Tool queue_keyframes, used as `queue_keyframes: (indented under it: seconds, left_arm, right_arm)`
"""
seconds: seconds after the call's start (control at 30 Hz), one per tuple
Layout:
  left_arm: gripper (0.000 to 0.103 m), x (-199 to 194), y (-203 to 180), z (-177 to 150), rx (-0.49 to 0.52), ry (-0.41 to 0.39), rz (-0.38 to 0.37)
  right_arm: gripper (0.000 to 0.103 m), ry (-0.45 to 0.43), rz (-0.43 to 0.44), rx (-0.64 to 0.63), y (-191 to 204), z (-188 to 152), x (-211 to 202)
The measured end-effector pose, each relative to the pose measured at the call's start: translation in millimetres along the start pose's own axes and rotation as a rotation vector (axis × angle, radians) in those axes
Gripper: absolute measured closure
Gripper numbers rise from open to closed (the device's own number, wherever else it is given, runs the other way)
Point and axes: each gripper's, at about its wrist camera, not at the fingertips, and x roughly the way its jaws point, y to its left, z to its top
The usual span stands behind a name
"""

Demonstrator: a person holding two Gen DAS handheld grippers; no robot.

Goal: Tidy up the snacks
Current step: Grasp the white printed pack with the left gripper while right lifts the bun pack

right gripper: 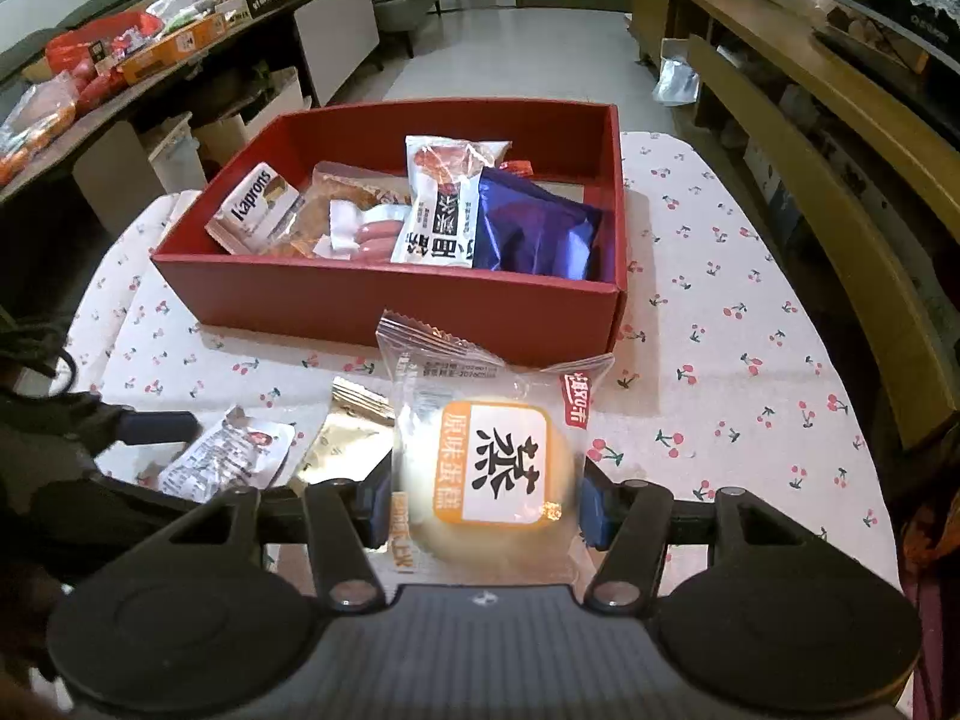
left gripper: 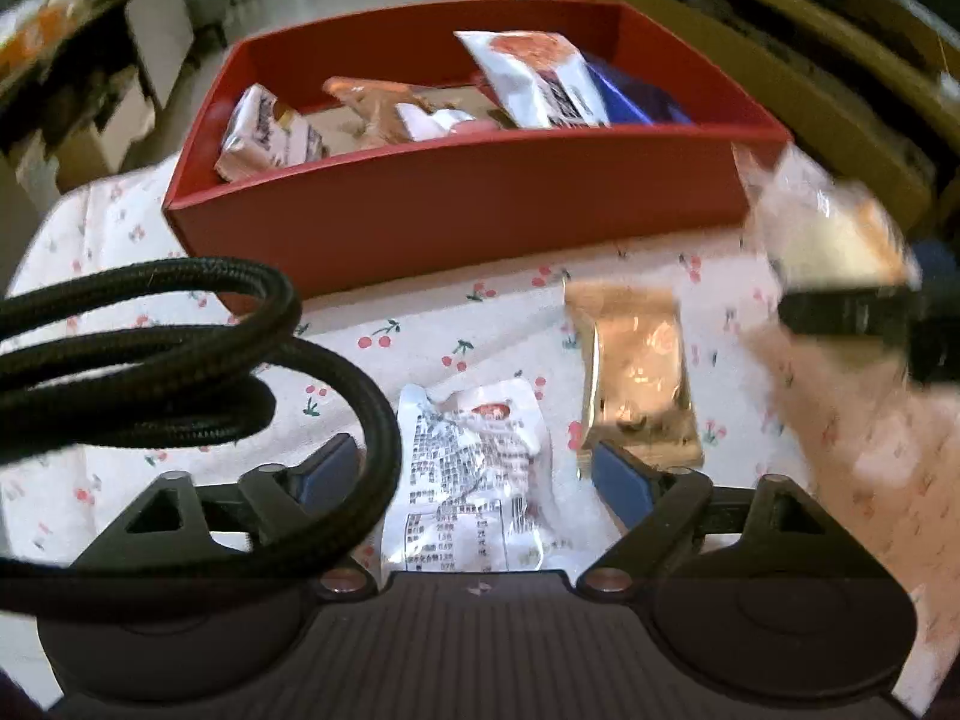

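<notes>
Cake packet [right gripper: 492, 468] nearest; red box [right gripper: 384, 300] holds snacks.

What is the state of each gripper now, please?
Left gripper: open, holding nothing; the white snack packet lies between its fingers.
Right gripper: closed on the wrapped steamed cake.

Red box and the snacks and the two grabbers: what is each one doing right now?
Red box: open, holding several snacks.
Cake packet: gripped by right gripper, lifted.
Silver packet: flat on tablecloth, between the left gripper's open jaws.
Gold packet: lying on tablecloth.
</notes>
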Motion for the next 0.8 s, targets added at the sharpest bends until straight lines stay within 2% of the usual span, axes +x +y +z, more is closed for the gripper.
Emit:
queue_keyframes:
  seconds: [0.07, 0.33, 0.57, 0.8]
  left_arm:
    - [0.040, -8, -1, -4, 0.027, 0.007, -0.014]
    - [0.042, -24, 9, -15, 0.003, 0.024, -0.038]
    - [0.042, -46, 15, -6, -0.049, -0.052, -0.088]
    - [0.042, -50, 18, 12, -0.072, -0.112, -0.113]
  right_arm:
    - [0.017, -0.009, 0.007, 0.005, -2, 1, -4]
    - [0.017, -0.042, 0.026, -0.001, 1, 3, -15]
    - [0.017, -0.064, 0.034, -0.011, 7, 5, -21]
    - [0.017, -0.055, 0.024, -0.016, 11, 9, -15]
